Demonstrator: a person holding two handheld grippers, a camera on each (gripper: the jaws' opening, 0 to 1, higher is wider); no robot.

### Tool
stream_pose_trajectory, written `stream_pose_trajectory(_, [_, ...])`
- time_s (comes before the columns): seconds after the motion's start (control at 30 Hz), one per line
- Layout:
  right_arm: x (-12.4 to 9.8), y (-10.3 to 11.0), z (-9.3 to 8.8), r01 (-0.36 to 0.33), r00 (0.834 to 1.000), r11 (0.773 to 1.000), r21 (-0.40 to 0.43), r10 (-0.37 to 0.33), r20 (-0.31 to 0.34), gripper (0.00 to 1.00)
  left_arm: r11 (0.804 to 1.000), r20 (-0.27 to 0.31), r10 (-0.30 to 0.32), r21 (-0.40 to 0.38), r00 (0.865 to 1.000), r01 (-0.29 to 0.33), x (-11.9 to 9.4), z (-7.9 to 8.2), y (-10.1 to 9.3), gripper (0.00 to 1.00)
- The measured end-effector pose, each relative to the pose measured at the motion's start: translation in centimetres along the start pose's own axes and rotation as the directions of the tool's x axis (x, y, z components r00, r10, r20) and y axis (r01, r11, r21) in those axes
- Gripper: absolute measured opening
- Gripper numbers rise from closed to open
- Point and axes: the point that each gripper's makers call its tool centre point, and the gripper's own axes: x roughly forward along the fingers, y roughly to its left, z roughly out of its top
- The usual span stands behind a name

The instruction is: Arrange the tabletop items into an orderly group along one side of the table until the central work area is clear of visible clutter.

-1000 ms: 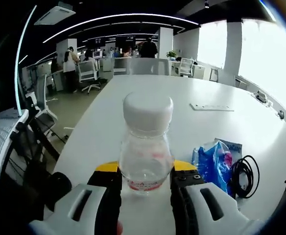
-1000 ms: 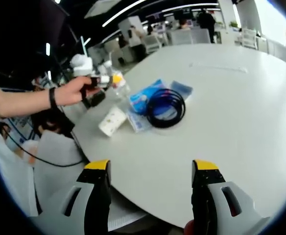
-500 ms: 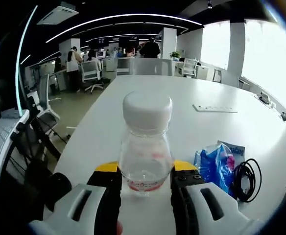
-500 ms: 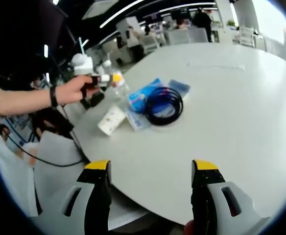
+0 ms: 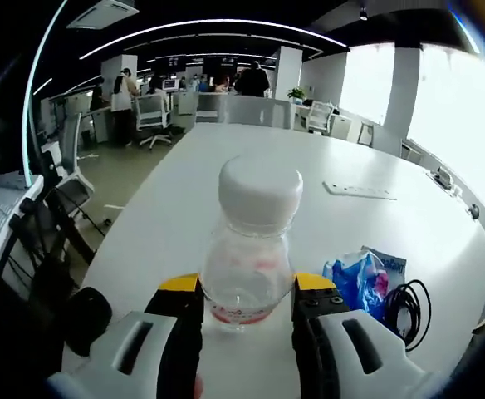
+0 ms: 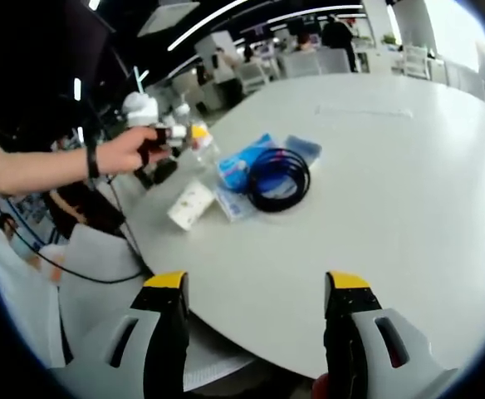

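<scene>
Left claw clamped on a clear plastic bottle with a white cap, jaws pinching the lower body right around the red label. Held upright and low near the bench edge, probably so it can go straight down standing next to the rest of the pile.

Over on the right claw: wide open, nothing between the jaws, hovering above bare white bench. Looks parked out of the way, or waiting on the next pickup.

Rest of the clutter already bunched near that same edge: blue packet, black coiled cable lying on top of it, small white cylinder-ish thing tipped on its side just beside. Also a flat white strip well apart from the group, out toward mid-bench. Likely still needs moving.

Guessing bottle placement beside the packet is the step in hand.
</scene>
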Motion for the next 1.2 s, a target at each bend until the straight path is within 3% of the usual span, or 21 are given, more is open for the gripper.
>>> stream_pose_trajectory(0.7, [-0.7, 0.0, -0.9, 0.006, 1.0, 1.0, 0.009, -0.006, 0.01, 0.65, 0.993, -0.024, -0.08, 0.088, 0.996, 0.082, -0.2, 0.1, -0.3, 0.39])
stream_pose_trajectory(0.9, [-0.8, 0.1, -0.7, 0.007, 1.0, 1.0, 0.009, -0.007, 0.016, 0.65, 0.995, -0.025, -0.088, 0.054, 0.996, 0.089, -0.4, 0.2, -0.5, 0.42])
stream_pose_trajectory(1.2, [-0.6, 0.1, -0.8, 0.002, 1.0, 1.0, 0.008, -0.002, 0.018, 0.65, 0.996, 0.003, -0.092, 0.022, 0.996, 0.092, -2.2, 0.2, -0.3, 0.41])
